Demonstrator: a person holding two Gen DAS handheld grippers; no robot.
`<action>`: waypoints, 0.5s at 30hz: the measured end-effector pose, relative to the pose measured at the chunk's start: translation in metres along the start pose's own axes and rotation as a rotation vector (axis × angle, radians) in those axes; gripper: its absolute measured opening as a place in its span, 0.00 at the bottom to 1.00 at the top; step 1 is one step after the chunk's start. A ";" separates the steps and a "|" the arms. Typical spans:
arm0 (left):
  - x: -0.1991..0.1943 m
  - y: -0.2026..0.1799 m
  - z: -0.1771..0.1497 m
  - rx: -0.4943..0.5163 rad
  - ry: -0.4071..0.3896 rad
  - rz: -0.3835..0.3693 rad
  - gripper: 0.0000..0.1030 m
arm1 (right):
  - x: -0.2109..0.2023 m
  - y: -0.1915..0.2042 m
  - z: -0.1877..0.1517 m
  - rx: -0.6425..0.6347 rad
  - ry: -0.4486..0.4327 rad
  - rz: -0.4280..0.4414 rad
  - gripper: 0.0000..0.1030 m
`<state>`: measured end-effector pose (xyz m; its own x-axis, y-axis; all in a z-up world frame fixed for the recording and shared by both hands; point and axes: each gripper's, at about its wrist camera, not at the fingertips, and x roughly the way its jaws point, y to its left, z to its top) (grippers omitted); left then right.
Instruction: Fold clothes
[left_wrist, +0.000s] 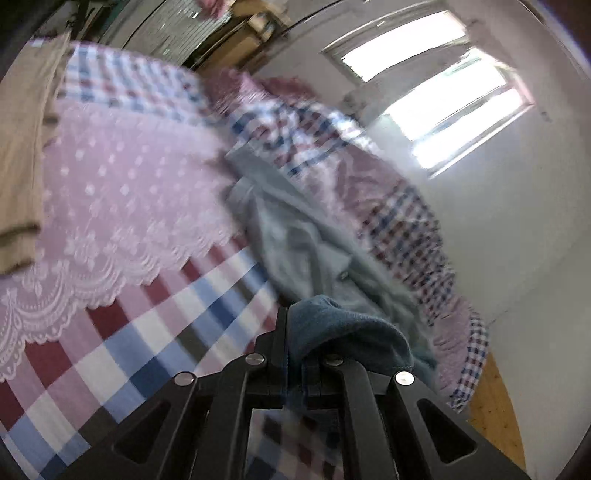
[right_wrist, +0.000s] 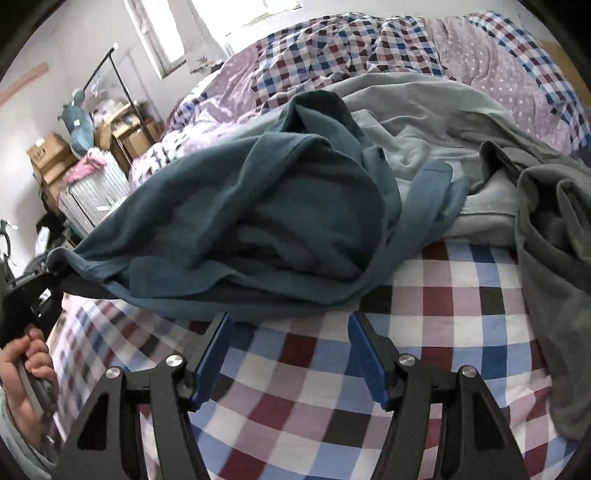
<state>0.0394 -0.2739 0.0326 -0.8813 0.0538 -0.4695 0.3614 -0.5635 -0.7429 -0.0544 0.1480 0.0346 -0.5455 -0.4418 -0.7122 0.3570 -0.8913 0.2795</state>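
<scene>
A dark teal garment (right_wrist: 258, 206) lies crumpled on the checked bed sheet (right_wrist: 443, 332). One corner is stretched off to the left, where my left gripper (right_wrist: 51, 275) is shut on it, held by a hand (right_wrist: 26, 369). In the left wrist view, that gripper (left_wrist: 295, 332) has the teal cloth (left_wrist: 343, 332) bunched between its closed jaws. My right gripper (right_wrist: 290, 350) stands open just in front of the teal garment's near edge. Its blue pads (right_wrist: 212, 354) hold nothing. A light blue-grey garment (right_wrist: 424, 125) lies behind the teal one. An olive-grey garment (right_wrist: 554, 240) lies to the right.
A pink lace cloth (left_wrist: 122, 184) and a beige garment (left_wrist: 22, 166) lie on the bed. A rumpled checked and lilac duvet (right_wrist: 351, 48) fills the far side. Beyond the bed's left edge stand a ribbed suitcase (right_wrist: 96, 192) and cardboard boxes (right_wrist: 48, 155). Wooden floor (left_wrist: 495, 406) shows past the bed.
</scene>
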 end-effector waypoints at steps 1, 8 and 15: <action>0.005 0.003 -0.001 -0.007 0.021 0.033 0.04 | 0.003 0.001 -0.001 -0.006 0.008 -0.002 0.67; 0.002 0.000 -0.001 0.028 0.006 0.097 0.45 | 0.022 0.017 -0.006 -0.074 0.054 0.002 0.67; -0.009 -0.019 0.000 0.156 -0.022 0.126 0.57 | 0.029 0.061 -0.013 -0.291 0.038 -0.027 0.67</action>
<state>0.0404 -0.2643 0.0507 -0.8390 -0.0423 -0.5425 0.4192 -0.6859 -0.5948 -0.0389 0.0822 0.0224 -0.5310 -0.4090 -0.7421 0.5478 -0.8339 0.0676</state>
